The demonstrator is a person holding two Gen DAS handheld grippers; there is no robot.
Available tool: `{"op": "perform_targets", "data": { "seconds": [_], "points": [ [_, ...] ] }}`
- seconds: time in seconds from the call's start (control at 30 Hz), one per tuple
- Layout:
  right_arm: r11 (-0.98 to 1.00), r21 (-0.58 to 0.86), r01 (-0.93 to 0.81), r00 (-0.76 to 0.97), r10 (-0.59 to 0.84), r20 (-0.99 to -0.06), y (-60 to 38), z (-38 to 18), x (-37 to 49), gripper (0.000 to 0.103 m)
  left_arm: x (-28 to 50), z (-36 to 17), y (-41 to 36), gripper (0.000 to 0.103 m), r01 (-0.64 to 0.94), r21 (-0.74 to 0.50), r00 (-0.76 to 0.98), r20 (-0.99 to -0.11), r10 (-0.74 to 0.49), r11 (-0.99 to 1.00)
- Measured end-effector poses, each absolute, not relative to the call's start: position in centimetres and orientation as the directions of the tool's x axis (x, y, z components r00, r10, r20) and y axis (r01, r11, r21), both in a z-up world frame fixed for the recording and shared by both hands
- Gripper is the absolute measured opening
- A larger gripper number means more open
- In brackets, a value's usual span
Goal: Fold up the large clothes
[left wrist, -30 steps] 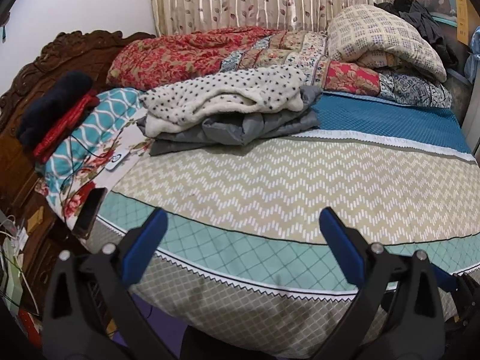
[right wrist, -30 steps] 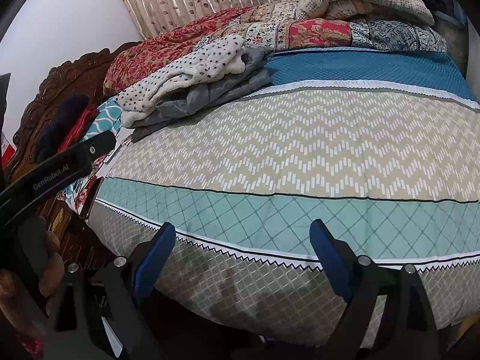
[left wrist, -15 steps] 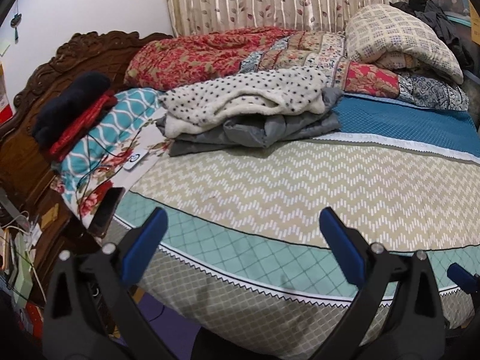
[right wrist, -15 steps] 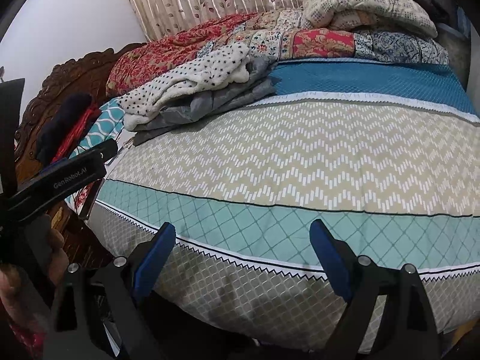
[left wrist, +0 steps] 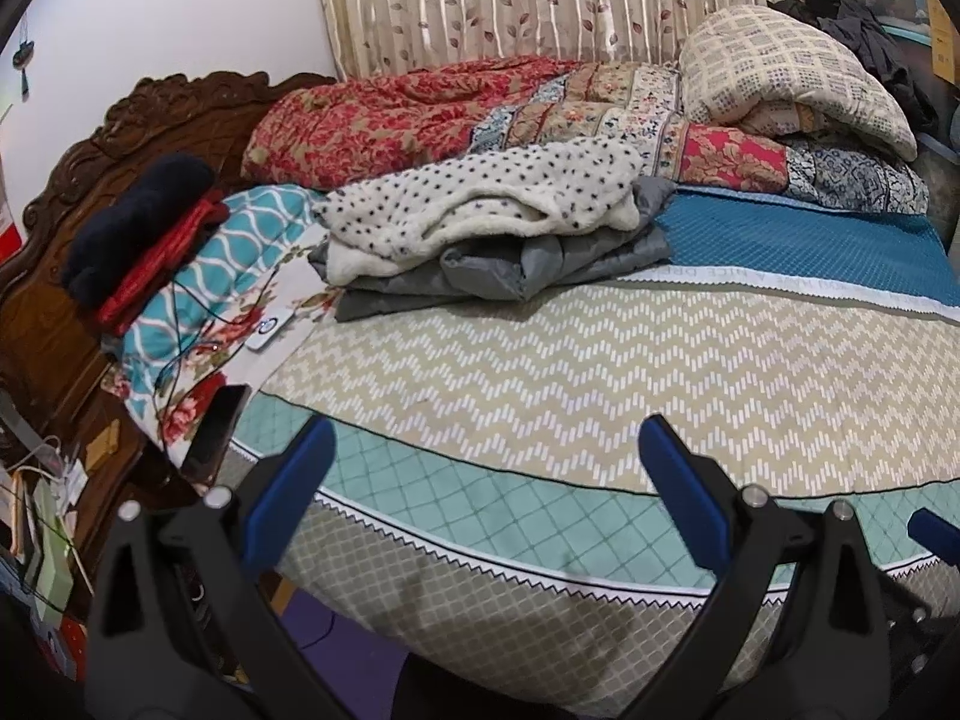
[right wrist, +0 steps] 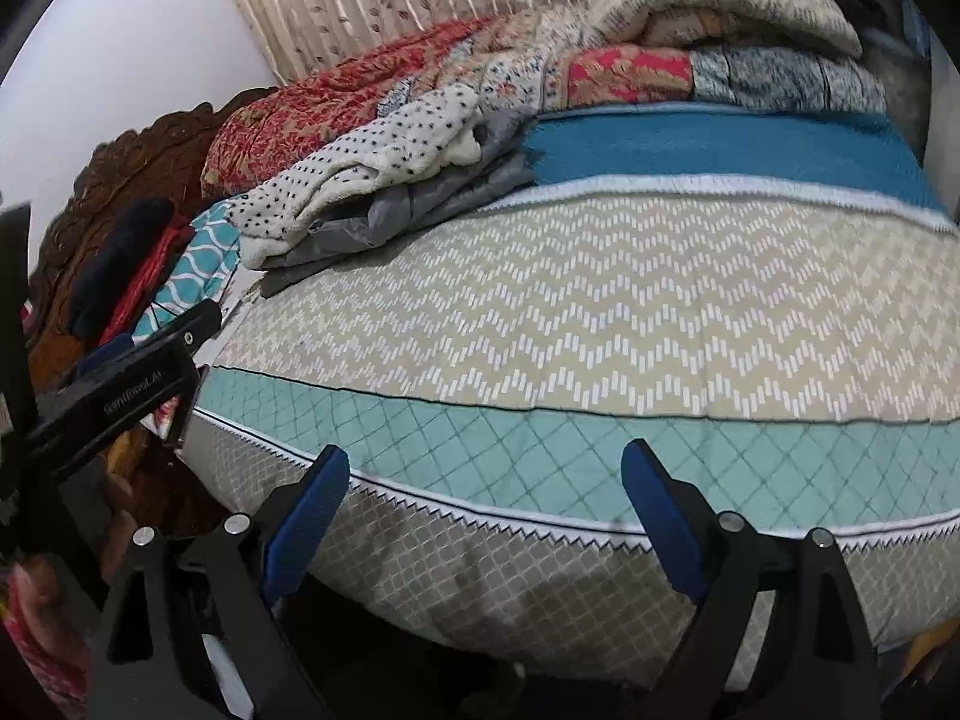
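Both claws hang just off the near edge of the bed (left wrist: 600, 360), above its hanging side, and neither one holds anything. The left claw (left wrist: 486, 486) has its blue pads (left wrist: 288, 480) spread wide apart, with only the bedspread showing between them. The right claw (right wrist: 483, 510) is the same, fingers wide apart and nothing in the gap. From the right claw's camera, the left claw (right wrist: 114, 396) shows as a black bar off to its left, near the corner of the bed.

The clothes sit well ahead of both claws, toward the far left of the mattress. A white fleece with black dots (left wrist: 480, 210) lies folded on top of a grey padded jacket (left wrist: 510, 270), and the two make one stack resting on the bedspread. From the right claw the same stack, fleece (right wrist: 372, 162) over jacket (right wrist: 420, 204), lies ahead and to the left.

Behind the stack a red flowered quilt (left wrist: 390, 120) runs along the far side of the bed, and a cream checked quilt (left wrist: 792, 72) is heaped at the far right. Left of the stack a teal patterned pillow (left wrist: 198, 276) leans by the carved wooden headboard (left wrist: 120, 120), with a dark blue bundle (left wrist: 132, 222) and something red (left wrist: 162, 264) piled on it. A dark phone (left wrist: 216, 426) lies at the bed's corner, just ahead and left of the left claw. Striped curtains (left wrist: 540, 0) hang behind it all.
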State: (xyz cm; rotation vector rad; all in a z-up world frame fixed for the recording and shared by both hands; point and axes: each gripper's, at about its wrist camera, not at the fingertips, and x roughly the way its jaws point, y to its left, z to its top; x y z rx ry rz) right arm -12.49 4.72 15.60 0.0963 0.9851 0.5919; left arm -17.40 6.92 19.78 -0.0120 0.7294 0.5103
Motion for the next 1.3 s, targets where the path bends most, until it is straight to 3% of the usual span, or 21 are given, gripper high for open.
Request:
{"op": "perform_targets", "data": {
  "seconds": [1.3],
  "points": [
    [0.835,0.335,-0.437,0.417,0.518,-0.747,4.9,14.9,-14.0,0.097,-17.1,18.7,7.0,0.097,-0.435,0.192,0.611,-0.655,0.446,0.879]
  ]
}}
